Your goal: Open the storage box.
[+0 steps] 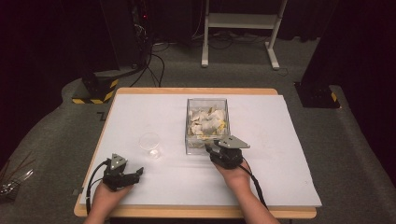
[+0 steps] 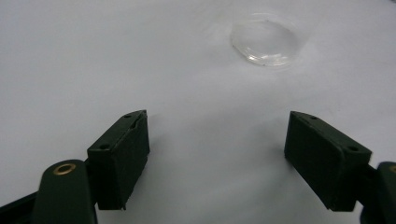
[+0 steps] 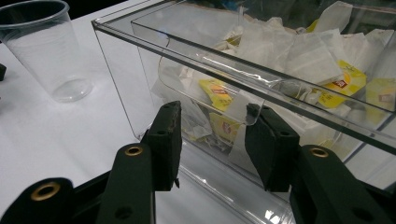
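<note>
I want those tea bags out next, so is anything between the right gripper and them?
Yes: the clear box's near wall stands between the right gripper and the tea bags; its top looks open.

Yellow-black striped base (image 1: 95, 91), probably a stand's; white frame (image 1: 243, 28) behind.
</note>
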Demonstrator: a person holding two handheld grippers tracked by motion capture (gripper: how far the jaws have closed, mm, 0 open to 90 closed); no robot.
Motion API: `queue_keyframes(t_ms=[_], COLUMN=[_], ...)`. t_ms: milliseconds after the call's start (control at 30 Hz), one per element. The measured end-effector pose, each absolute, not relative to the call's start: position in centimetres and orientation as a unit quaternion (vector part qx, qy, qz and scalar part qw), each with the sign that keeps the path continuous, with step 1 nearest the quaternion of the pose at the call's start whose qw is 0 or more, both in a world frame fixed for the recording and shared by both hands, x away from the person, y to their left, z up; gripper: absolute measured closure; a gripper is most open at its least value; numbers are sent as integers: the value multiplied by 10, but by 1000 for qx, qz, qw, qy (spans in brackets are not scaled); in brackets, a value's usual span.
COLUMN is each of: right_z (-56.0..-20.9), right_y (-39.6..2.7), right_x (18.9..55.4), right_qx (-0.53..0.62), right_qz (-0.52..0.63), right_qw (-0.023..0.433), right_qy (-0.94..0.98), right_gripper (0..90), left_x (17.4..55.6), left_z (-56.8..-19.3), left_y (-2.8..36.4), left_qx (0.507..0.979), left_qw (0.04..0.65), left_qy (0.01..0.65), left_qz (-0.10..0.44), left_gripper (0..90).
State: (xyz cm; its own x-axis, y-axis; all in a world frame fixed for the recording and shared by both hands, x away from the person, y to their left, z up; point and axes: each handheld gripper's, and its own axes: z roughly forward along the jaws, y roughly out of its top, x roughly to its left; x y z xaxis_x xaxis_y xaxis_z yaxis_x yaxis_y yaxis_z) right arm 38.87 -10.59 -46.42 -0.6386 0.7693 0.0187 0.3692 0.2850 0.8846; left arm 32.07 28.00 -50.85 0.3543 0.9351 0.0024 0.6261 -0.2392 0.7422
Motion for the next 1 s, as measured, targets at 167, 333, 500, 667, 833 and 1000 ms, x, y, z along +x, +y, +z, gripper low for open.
queue_keyframes(t_ms=[167,333,500,667,833,1000], right_z=[-464,-463,-464,-463,-463,-463], right_y=[-108,-109,-111,-112,-114,-116], right_x=[386,383,379,373,367,362], right_qx=[367,363,360,359,356,355], right_qz=[472,475,478,480,483,486], right_qw=[214,213,212,211,213,214], right_qy=[773,773,773,772,771,769], right_gripper=[567,576,580,580,581,583], left_x=[321,321,321,321,321,321], left_z=[-508,-508,-509,-508,-508,-509], left_y=[280,280,280,280,280,280], left_qx=[754,753,752,752,753,751], left_qw=[333,332,333,334,333,333], left_qy=[518,518,519,519,519,520], left_qz=[231,231,232,232,232,233], left_gripper=[223,223,223,222,222,224])
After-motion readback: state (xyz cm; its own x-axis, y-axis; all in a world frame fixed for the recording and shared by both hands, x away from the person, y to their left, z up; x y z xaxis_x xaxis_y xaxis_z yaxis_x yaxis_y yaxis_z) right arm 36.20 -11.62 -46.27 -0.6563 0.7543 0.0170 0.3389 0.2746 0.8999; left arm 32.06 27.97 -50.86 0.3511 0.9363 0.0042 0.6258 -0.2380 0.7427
